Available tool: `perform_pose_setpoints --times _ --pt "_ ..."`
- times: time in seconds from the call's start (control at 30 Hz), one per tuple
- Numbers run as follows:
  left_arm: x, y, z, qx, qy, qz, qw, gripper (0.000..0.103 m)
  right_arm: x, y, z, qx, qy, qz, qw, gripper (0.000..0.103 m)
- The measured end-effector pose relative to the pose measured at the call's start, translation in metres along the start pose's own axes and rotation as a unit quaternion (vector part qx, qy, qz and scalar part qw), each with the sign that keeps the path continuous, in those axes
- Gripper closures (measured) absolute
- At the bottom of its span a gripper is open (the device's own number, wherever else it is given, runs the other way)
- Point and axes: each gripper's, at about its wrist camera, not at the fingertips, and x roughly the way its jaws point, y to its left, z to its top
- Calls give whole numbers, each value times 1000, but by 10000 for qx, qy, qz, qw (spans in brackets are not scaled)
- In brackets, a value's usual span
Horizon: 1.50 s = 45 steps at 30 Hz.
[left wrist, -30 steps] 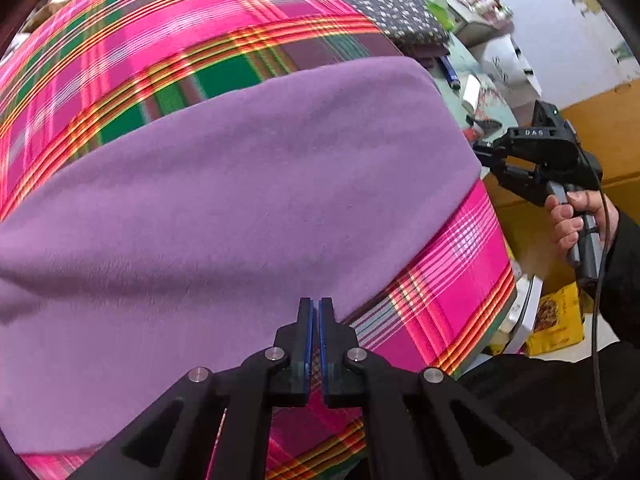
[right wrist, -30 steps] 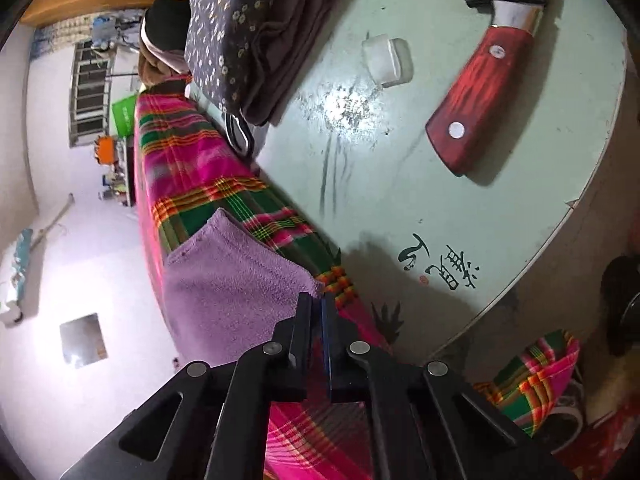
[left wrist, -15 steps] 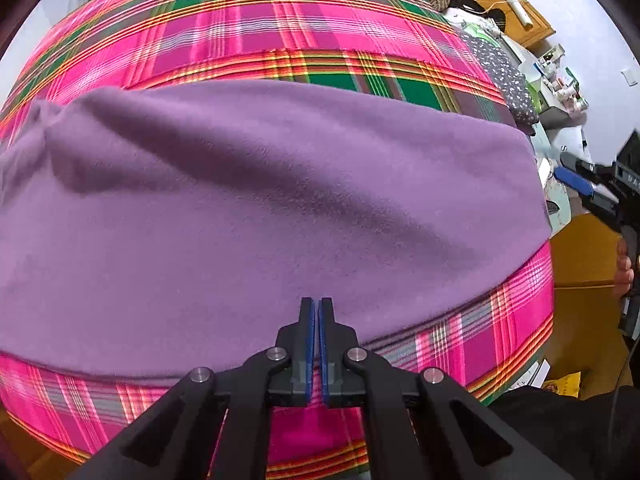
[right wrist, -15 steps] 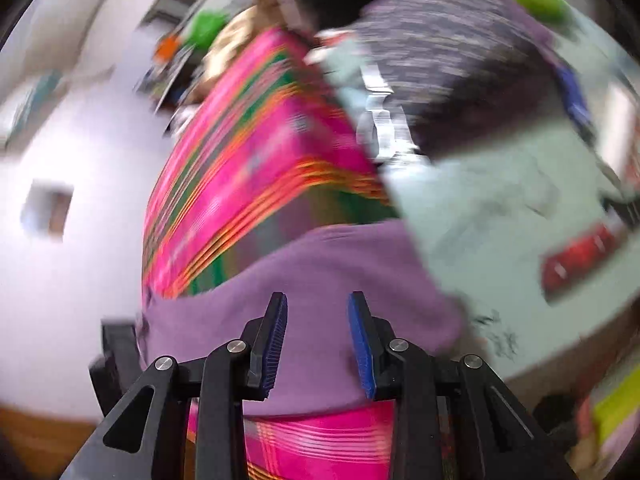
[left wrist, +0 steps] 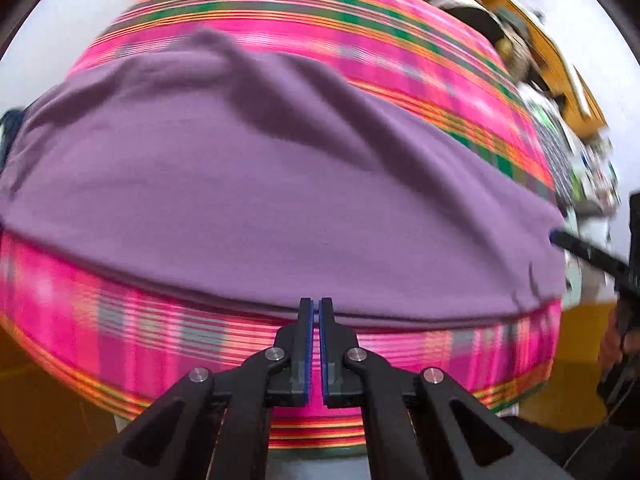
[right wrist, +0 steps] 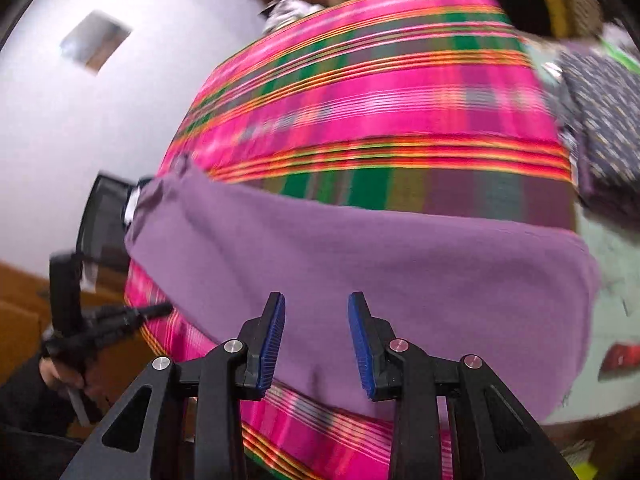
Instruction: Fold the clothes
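One soft purple fleece cloth (left wrist: 280, 200) spread across a bright pink, green and orange plaid blanket (left wrist: 400, 40), wider than deep, near hem close to the blanket's front edge; one ridge rucked up toward the far left corner, otherwise fairly flat. Whether a single layer or already doubled over, hard to tell from these blurred views, so no verdict on how far the folding stands

Left gripper (left wrist: 314, 344) pinched shut with only a sliver between the blue pads, holding nothing, poised just in front of the near hem. Right gripper (right wrist: 316, 340) spread wide, empty, hovering over the cloth's near edge toward its right end; pale green bench (right wrist: 616, 300) just beyond that end, dark floral fabric (right wrist: 600, 120) piled farther back

Likely light, limp and a bit grippy: no stiffness to carry a shape, so bound to sag and drag on the blanket if lifted from one point. Best hold at the corners or along a hem, both ends together, pinching through all layers
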Motion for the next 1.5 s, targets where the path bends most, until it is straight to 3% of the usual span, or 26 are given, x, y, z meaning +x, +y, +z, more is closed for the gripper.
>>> perform_pose_setpoints --times 0.13,0.37,0.53,0.73,0.77,0.8,0.87,1.03,1.13,1.3,1.5 --pt "-10 33 7 -186 -178 83 9996 101 22 38 9 -475 155 -63 9987 78" --pt "-8 58 35 -60 -316 45 9995 101 61 79 50 -734 131 -220 9970 78" --pt "6 80 50 128 -160 -7 9998 101 93 95 89 -902 94 -422 9950 72" --pt "19 108 48 268 38 -275 9993 101 135 99 113 -1020 548 -643 9912 70" --pt "19 110 47 306 49 -337 9990 101 140 100 112 -1098 648 -694 9894 72" --pt "19 112 47 345 54 -406 9986 101 144 101 111 -1180 724 -771 9874 85" --pt "19 115 47 398 58 -499 9979 101 147 99 110 -1192 754 -978 9852 96" --pt "19 123 49 457 128 -625 9969 101 132 83 117 -597 454 -1462 9864 96" --pt "15 130 47 494 141 -615 9968 101 113 93 110 -520 238 -1502 9870 92" --pt "12 141 43 593 156 -598 9963 100 100 149 61 -1278 134 -1458 9809 75" --pt "13 142 33 789 288 -641 9944 95 126 197 -2 -1969 501 -1474 9680 75"
